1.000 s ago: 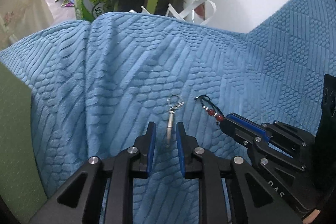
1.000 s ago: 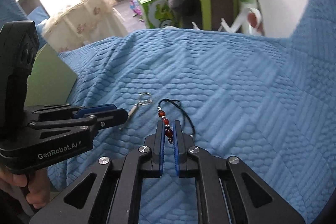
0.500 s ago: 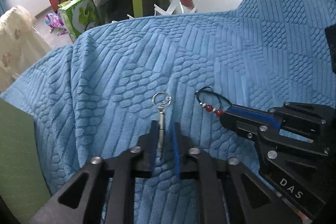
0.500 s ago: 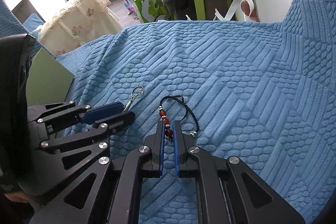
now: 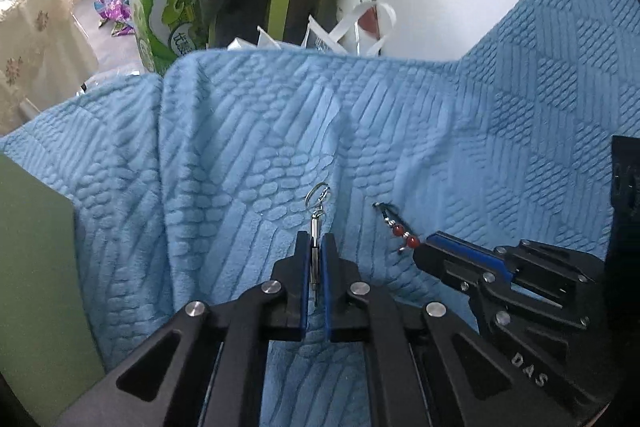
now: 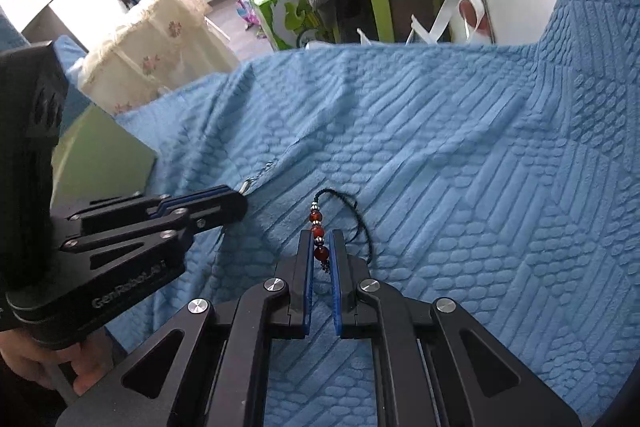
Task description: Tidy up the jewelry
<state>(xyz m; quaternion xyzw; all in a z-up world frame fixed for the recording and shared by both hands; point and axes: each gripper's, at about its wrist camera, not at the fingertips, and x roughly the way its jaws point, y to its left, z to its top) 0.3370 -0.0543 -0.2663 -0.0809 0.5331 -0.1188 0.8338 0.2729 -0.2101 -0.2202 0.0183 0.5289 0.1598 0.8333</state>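
Silver keyring pendant (image 5: 315, 247) in left claw (image 5: 315, 245), beaded bracelet (image 6: 320, 247) in right claw (image 6: 321, 243).

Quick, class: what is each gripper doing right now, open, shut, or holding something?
Left gripper: shut on the silver keychain pendant.
Right gripper: shut on the red-beaded cord bracelet.

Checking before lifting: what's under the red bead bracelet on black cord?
Only the blue textured blanket shows beneath the red bead bracelet. Its lower end is hidden between the right gripper pads.
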